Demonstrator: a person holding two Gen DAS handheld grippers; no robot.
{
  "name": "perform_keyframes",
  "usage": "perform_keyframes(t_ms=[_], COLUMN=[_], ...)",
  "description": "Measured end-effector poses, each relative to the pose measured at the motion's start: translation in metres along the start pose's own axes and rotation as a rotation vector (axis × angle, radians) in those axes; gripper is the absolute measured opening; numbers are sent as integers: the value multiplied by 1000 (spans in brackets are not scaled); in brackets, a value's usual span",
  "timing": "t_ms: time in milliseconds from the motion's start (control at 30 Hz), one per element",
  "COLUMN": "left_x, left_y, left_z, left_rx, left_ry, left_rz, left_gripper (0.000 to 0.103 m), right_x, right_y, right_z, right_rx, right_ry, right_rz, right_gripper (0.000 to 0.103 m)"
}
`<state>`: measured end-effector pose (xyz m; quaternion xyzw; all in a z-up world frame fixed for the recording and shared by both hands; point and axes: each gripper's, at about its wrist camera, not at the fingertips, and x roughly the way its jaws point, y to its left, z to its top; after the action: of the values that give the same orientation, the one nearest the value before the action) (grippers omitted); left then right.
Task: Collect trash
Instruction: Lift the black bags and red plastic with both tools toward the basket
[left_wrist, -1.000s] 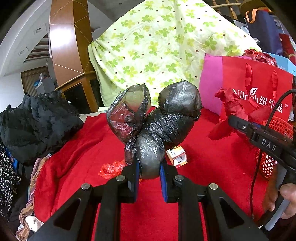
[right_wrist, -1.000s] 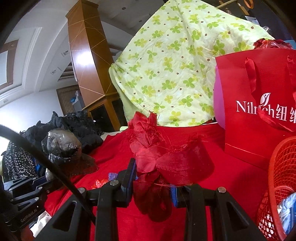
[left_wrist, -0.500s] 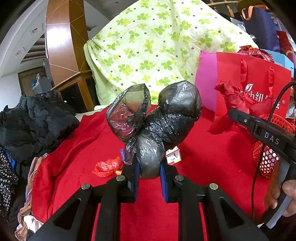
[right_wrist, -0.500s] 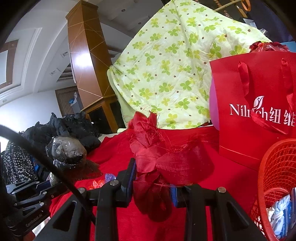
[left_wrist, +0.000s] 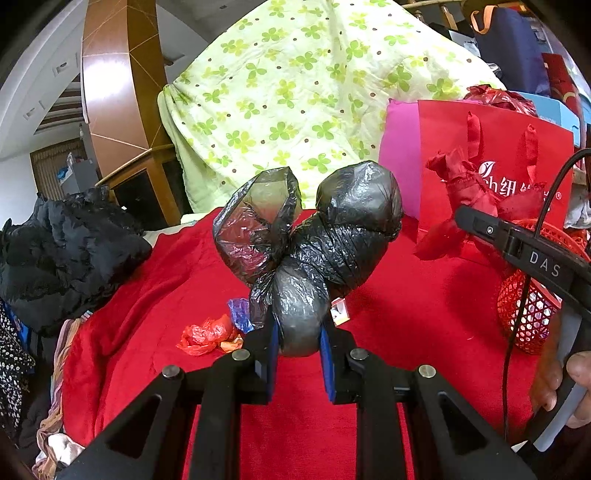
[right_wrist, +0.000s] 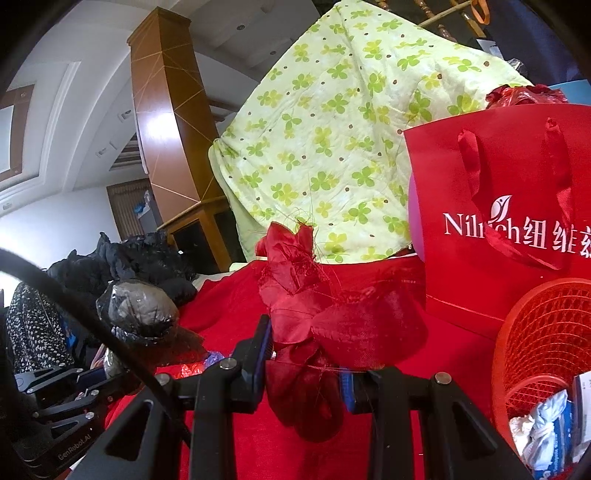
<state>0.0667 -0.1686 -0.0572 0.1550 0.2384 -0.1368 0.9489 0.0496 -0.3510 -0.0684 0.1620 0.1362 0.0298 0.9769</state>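
My left gripper (left_wrist: 297, 341) is shut on a knotted black plastic bag (left_wrist: 332, 236) and holds it above the red cloth (left_wrist: 406, 302); the bag also shows in the right wrist view (right_wrist: 138, 310). My right gripper (right_wrist: 304, 363) is shut on a crumpled red fabric scrap (right_wrist: 325, 317), also seen in the left wrist view (left_wrist: 465, 192). A red mesh basket (right_wrist: 543, 332) holding paper trash stands at the right, just right of the right gripper, and shows in the left wrist view (left_wrist: 524, 310).
On the cloth lie a red plastic scrap (left_wrist: 207, 334), a blue wrapper (left_wrist: 240, 314) and a small box (left_wrist: 340, 312). A red gift bag (right_wrist: 509, 206) stands behind the basket. A flowered quilt (left_wrist: 295, 103) is at the back, black clothing (left_wrist: 62, 251) at the left.
Both grippers have shifted right toward the basket, each still holding its item. The basket looms larger in the right wrist view.
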Motion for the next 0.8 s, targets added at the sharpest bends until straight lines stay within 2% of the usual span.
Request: perform_keyframes(t_ms=[800], left_x=[-5], left_y=[-13], left_z=[1], left_rx=[51], left_ry=[2], left_rz=[-39], left_gripper=[22], right_x=[-21], right_y=[-23], right_z=[6], right_rx=[28], right_ry=[-40], right_rz=[-30], right_gripper=[33])
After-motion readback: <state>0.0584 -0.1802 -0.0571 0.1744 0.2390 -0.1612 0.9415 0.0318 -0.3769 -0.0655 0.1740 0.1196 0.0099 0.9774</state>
